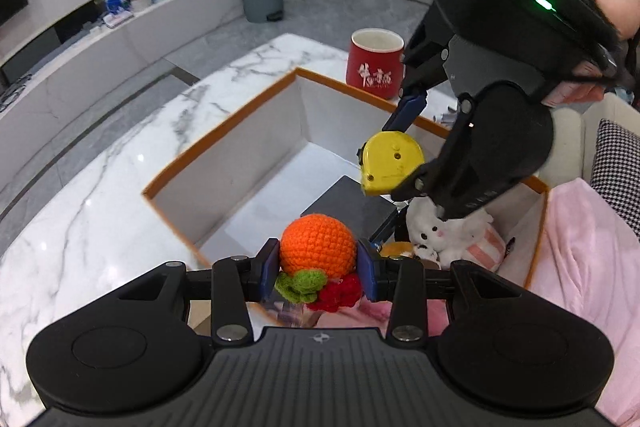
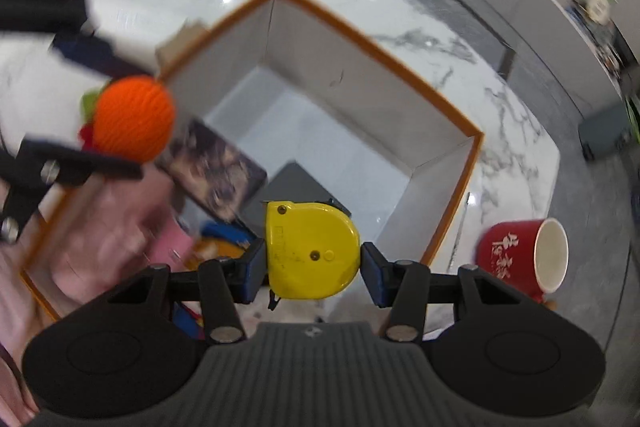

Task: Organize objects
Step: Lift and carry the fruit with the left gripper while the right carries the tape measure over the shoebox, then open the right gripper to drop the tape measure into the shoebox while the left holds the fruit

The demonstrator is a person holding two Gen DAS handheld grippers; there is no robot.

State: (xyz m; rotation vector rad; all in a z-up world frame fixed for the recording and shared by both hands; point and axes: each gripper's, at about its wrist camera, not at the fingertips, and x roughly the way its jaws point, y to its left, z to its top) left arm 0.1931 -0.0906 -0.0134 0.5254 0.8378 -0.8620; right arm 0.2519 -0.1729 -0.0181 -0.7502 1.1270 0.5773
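My left gripper (image 1: 318, 267) is shut on a crocheted orange (image 1: 318, 247) with a green leaf and red trim, held above the near rim of an orange-edged white box (image 1: 224, 131). My right gripper (image 2: 312, 267) is shut on a yellow tape measure (image 2: 312, 251) and holds it over the inside of the box (image 2: 360, 39). In the left wrist view the tape measure (image 1: 390, 163) hangs above the box's right half. In the right wrist view the crocheted orange (image 2: 134, 117) is at the left, blurred.
The box holds a dark flat case (image 1: 352, 203), a white plush bunny (image 1: 452, 235) and small items. A red mug (image 1: 376, 63) stands on the marble table (image 1: 80, 211) behind the box. Pink fabric (image 1: 580, 267) lies at the right.
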